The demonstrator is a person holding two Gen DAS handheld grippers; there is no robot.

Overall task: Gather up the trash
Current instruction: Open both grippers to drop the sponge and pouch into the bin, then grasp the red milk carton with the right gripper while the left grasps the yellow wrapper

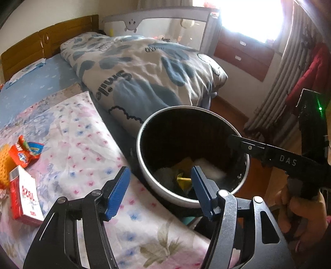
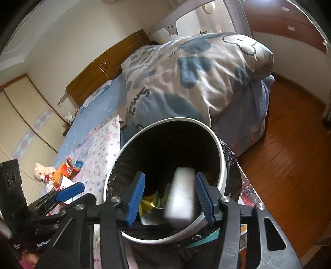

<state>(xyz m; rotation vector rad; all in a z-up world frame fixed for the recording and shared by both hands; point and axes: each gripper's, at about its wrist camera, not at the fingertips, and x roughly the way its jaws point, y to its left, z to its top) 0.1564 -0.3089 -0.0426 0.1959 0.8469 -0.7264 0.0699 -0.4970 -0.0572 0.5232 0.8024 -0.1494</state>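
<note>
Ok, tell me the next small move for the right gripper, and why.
Probably swing the right gripper away from the bin toward the red box on the floral sheet. Its jaws stand apart, the blurred white packet looks already released over the bin, and wrappers remain on the bed.

Home bedroom — wooden headboard [image 1: 49, 39], bed with blue sheet [image 1: 41, 82], rumpled cartoon-print quilt [image 1: 149, 68], cot rail [image 1: 165, 20], wardrobe doors [image 2: 22, 115], soft toys [image 2: 44, 171] — curtain [image 1: 289, 72] by bright window [image 1: 252, 18].
</note>
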